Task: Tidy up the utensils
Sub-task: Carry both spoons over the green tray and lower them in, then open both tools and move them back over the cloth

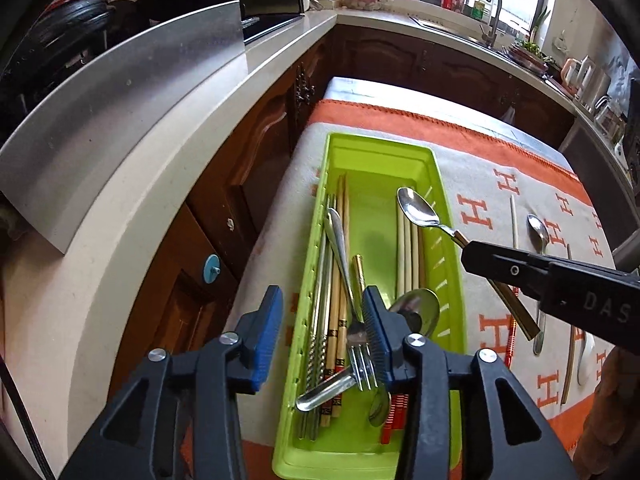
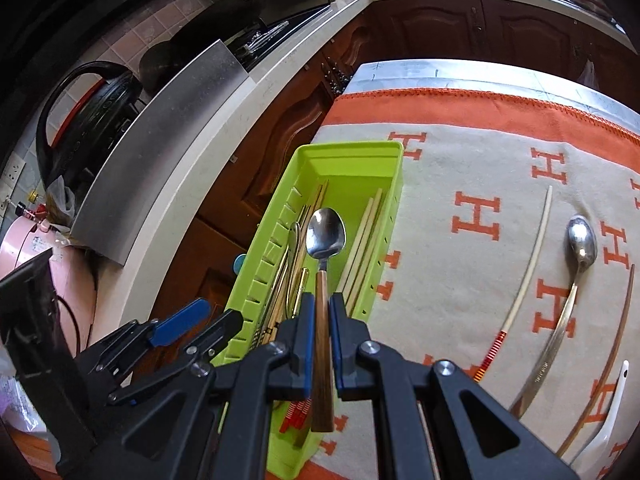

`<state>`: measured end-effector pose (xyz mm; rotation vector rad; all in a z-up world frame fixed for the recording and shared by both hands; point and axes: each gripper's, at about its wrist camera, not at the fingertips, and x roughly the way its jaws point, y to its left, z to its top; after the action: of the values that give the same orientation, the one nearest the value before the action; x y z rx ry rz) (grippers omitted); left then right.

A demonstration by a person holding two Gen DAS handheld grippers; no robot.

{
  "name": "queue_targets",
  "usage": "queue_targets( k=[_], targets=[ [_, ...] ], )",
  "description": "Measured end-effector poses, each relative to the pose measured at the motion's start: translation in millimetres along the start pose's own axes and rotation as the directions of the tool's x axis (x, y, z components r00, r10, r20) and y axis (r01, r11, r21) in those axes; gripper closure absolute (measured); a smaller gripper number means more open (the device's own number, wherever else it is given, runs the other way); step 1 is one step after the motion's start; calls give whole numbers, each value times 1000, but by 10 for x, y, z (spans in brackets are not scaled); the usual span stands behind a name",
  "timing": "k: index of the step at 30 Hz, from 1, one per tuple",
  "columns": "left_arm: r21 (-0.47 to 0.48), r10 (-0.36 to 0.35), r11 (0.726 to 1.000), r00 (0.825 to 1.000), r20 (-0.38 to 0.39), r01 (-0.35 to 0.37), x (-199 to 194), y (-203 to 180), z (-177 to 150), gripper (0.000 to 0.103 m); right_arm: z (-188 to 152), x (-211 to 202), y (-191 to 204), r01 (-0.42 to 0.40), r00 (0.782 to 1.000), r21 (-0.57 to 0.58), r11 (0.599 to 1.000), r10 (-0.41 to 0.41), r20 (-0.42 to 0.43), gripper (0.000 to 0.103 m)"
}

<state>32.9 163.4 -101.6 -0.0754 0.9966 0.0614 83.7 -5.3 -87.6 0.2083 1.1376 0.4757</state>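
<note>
Right wrist view: the right gripper is clenched on the wooden-handled spoon, carrying it over the green tray near the tabletop's left edge, while the left gripper hangs released above it; next, I'd judge, lower and let go.

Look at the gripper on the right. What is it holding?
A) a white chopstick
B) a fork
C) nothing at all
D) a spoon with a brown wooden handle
D: the right gripper has its jaws shut on the wooden handle of a spoon, whose bowl hangs over the green tray.
</note>
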Motion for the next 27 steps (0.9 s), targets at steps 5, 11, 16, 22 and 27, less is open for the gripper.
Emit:
queue_targets(
  k=[5, 11, 16, 22, 27],
  targets=[
    [-36, 44, 998, 999, 27, -43, -31, 159, 102, 60, 110, 208, 44, 27, 999, 35, 999, -26, -21, 96],
    [-87, 58, 995, 998, 35, -54, -9, 309, 163, 56, 251, 398, 32, 5, 999, 105, 994, 1, -51, 92],
    [-96, 63, 994, 997, 33, -60, 11, 324, 149, 53, 260, 406, 65, -23, 998, 104, 994, 29, -60, 92],
    [-89, 58, 995, 998, 21, -56, 39, 236, 112, 51, 165, 325, 25, 5, 998, 76, 997, 0, -61, 92],
    [-67, 55, 996, 998, 18, -53, 3, 118, 83, 44, 27, 225, -83, 31, 997, 74, 997, -26, -72, 92]
  ],
)
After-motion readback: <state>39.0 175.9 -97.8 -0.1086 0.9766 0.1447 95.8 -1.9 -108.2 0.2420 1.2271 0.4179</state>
